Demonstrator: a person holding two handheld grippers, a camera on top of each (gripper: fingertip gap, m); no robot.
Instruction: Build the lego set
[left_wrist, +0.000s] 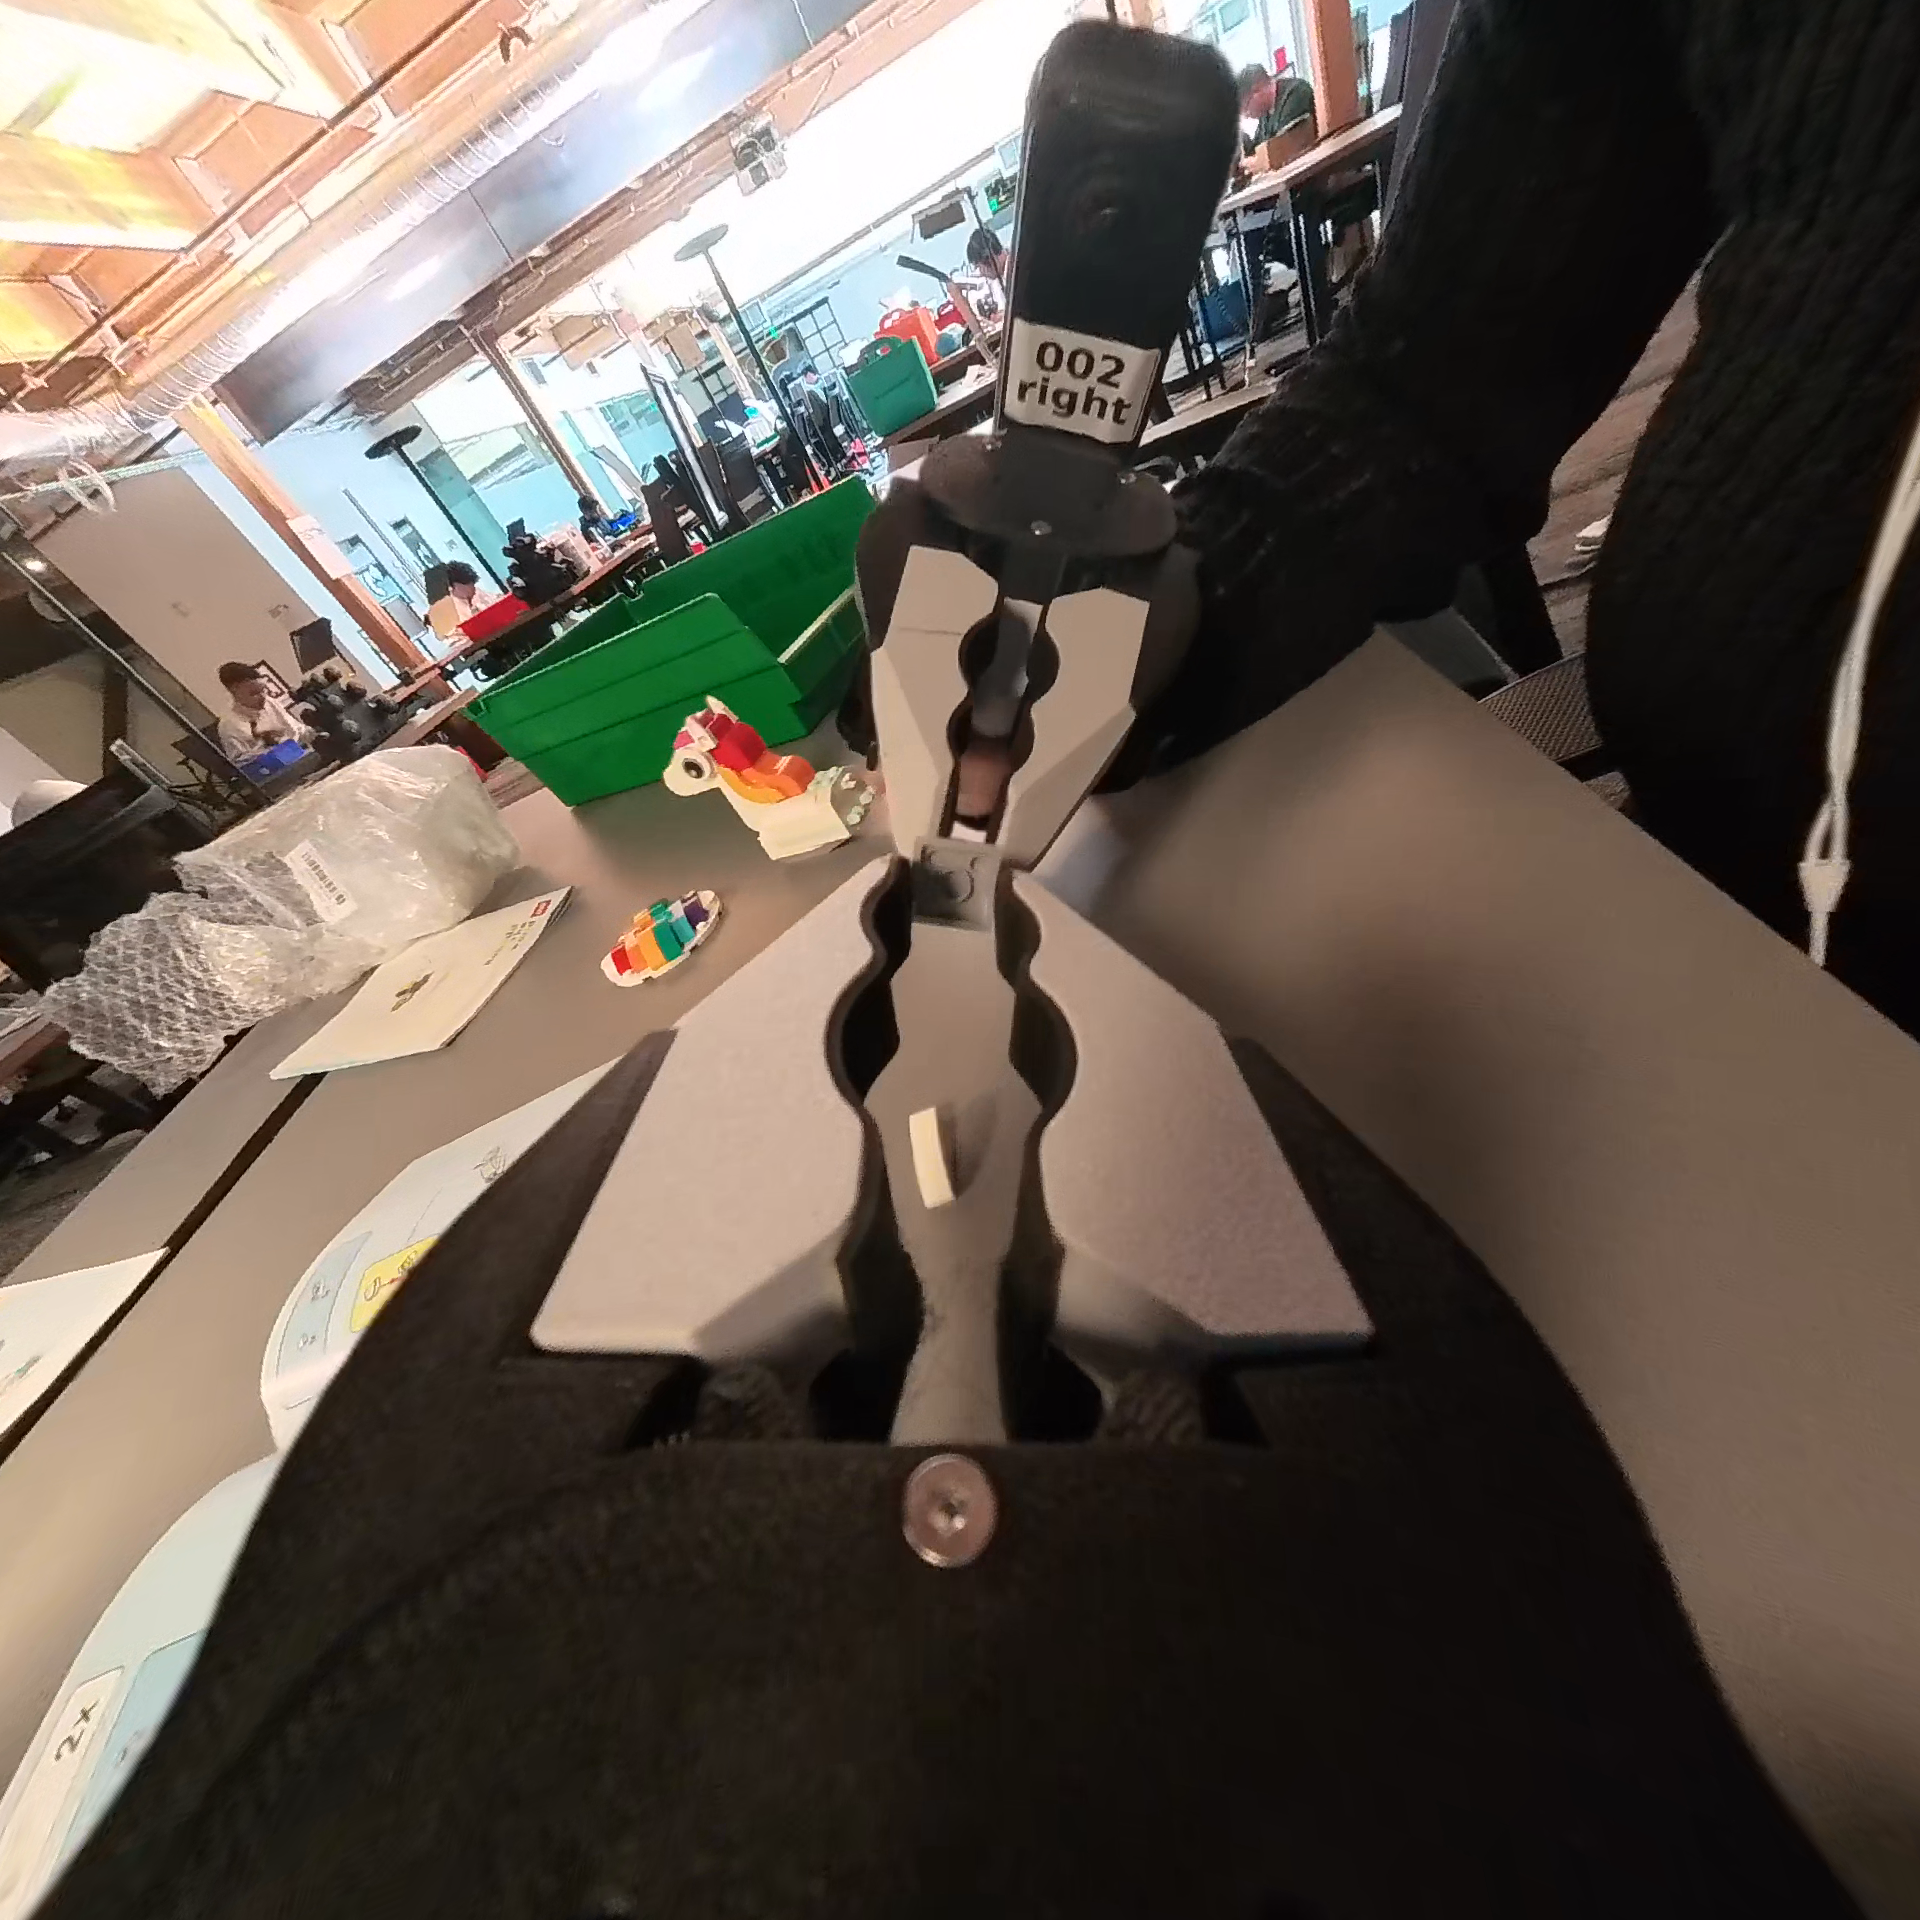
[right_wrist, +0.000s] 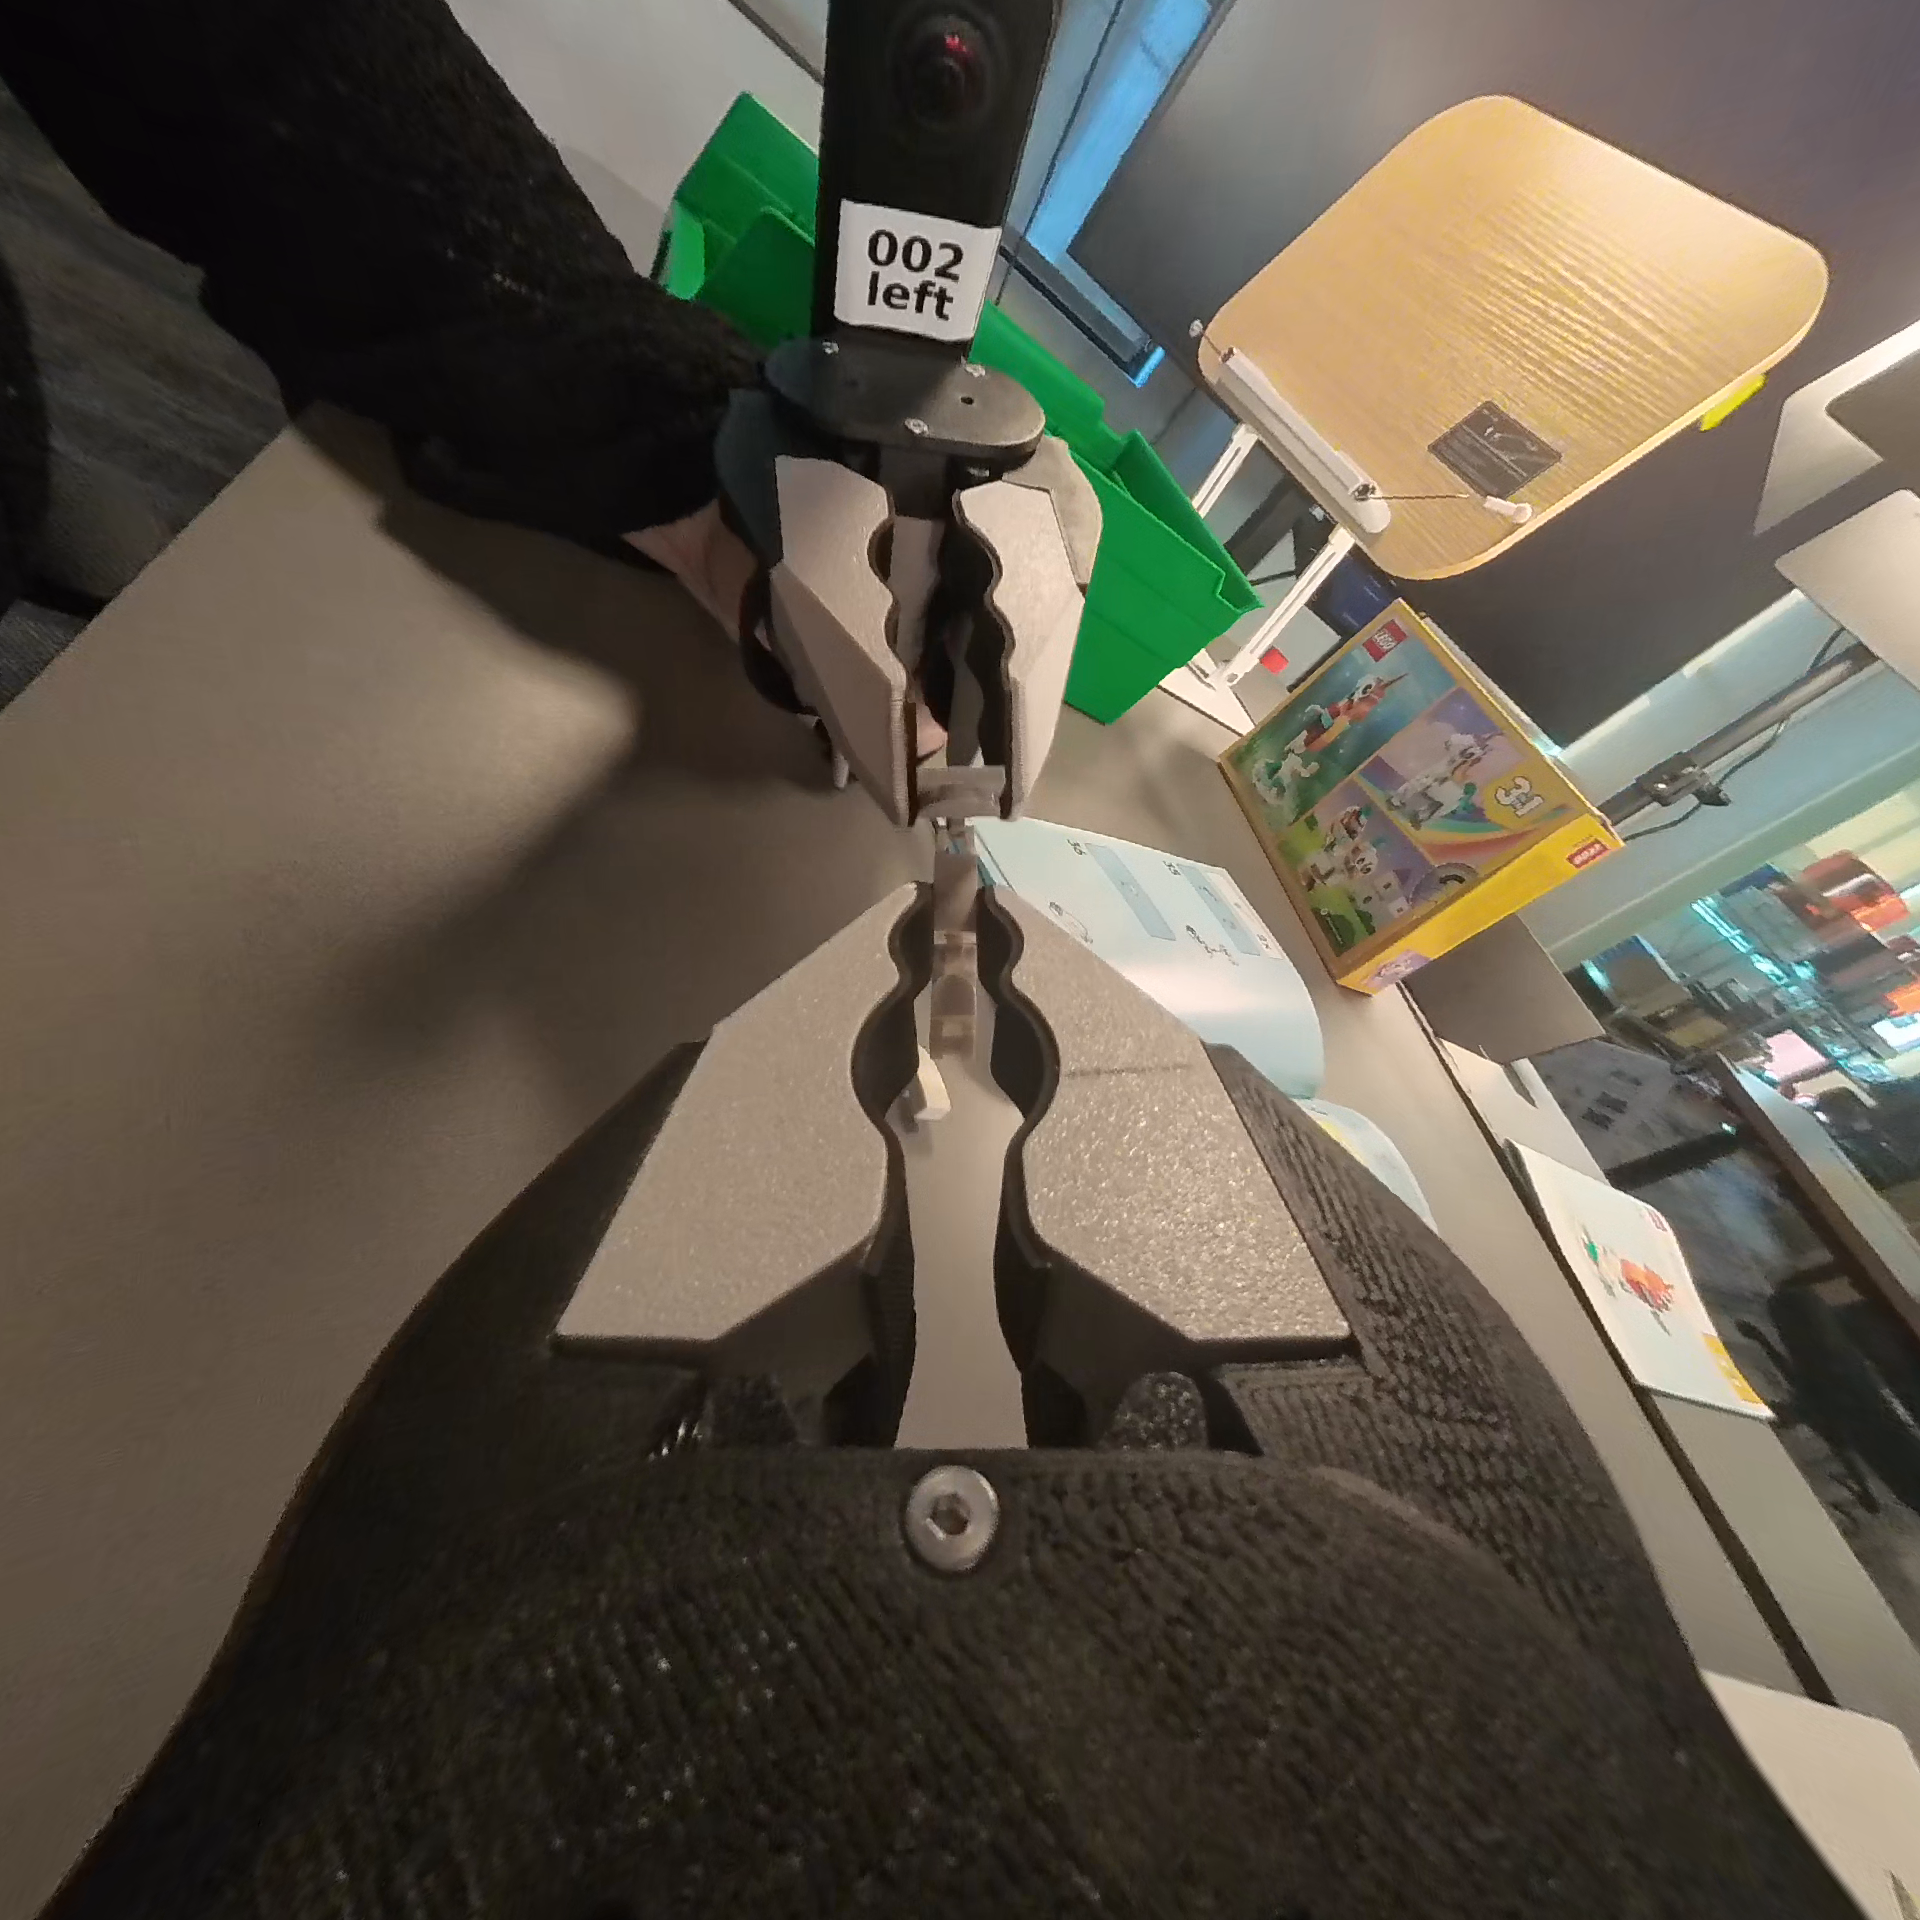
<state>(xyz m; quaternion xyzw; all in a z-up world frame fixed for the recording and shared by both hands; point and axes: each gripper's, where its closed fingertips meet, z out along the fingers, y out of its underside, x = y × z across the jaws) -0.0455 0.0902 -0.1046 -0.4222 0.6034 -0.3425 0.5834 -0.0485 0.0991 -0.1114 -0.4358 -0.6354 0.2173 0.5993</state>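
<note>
Grey desk (left_wrist: 1299, 935) is seen under both claws. A small grey lego piece (left_wrist: 948, 883) is clamped by the left claw (left_wrist: 951, 894) at 12 o'clock. A thin piece (right_wrist: 951, 977) is pinched by the right claw (right_wrist: 951, 914), tip to tip.

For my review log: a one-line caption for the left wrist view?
Left gripper and right gripper meet tip to tip over a small grey Lego piece, unicorn model behind.
</note>
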